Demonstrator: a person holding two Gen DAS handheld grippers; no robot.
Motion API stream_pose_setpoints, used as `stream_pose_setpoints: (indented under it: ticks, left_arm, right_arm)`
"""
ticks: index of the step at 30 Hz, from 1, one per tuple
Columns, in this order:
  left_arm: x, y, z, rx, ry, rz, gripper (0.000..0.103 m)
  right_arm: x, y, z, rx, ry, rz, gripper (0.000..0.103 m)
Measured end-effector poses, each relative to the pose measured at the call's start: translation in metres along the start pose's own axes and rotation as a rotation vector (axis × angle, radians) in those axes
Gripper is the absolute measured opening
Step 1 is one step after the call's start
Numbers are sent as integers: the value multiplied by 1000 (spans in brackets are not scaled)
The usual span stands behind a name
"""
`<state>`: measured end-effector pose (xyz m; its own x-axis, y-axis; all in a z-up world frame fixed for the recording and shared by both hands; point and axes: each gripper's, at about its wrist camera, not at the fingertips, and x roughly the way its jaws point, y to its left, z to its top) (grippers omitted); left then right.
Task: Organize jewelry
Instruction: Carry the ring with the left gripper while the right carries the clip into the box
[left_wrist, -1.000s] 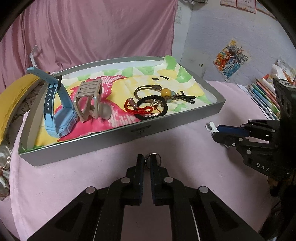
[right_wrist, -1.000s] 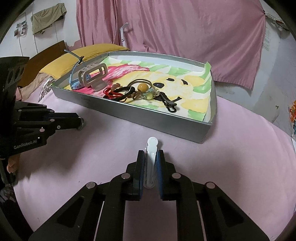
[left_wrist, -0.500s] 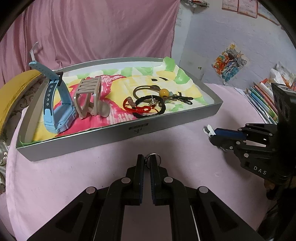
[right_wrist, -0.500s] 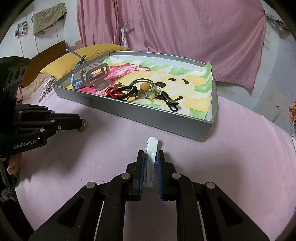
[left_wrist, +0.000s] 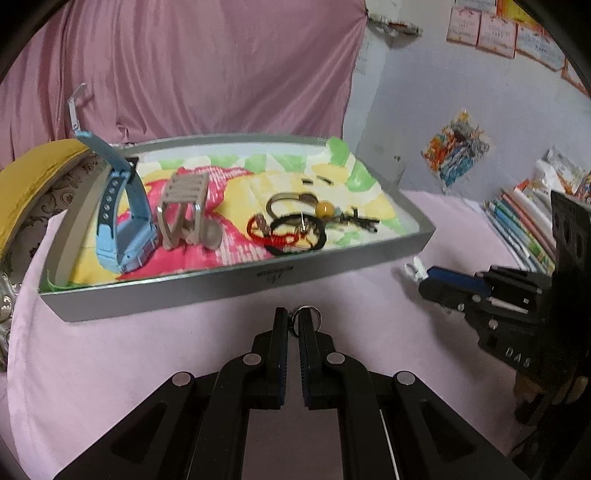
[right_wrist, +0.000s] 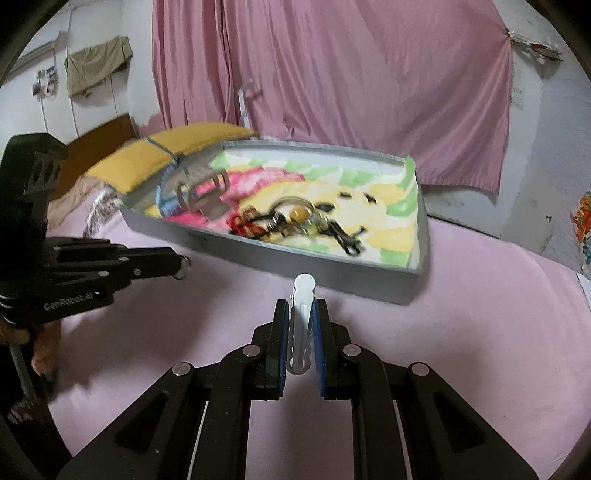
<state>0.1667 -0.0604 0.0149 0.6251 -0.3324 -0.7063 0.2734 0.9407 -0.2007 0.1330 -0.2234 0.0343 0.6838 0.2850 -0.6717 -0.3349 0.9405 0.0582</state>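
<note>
A pink cloth (left_wrist: 110, 369) covers the surface, with a pink curtain (left_wrist: 203, 66) hanging behind it. On the cloth sits a shallow grey tray (left_wrist: 221, 286) lined with a bright printed sheet. At its left end a blue watch (left_wrist: 125, 225) stands on edge beside a beige hair claw (left_wrist: 184, 214); nearer the middle lies a tangle of black and red hair ties (left_wrist: 291, 230) with an amber bead (left_wrist: 325, 209). In front of the tray, the left tool (left_wrist: 292, 325) is pinching a small metal ring (left_wrist: 308, 315), and the right tool (right_wrist: 301, 325) is pinching a white hair clip (right_wrist: 303, 321).
</note>
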Motion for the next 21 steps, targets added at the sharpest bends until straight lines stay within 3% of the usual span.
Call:
stream_pose_setpoints:
  ticks: [14, 21]
  left_arm:
    - [-42, 3, 31, -46, -359, -8, 6]
    - [-31, 5, 44, -63, -419, 14, 6]
  right_arm:
    - [-30, 10, 36, 20, -310, -43, 11]
    - [-31, 13, 51, 8, -394, -61, 11]
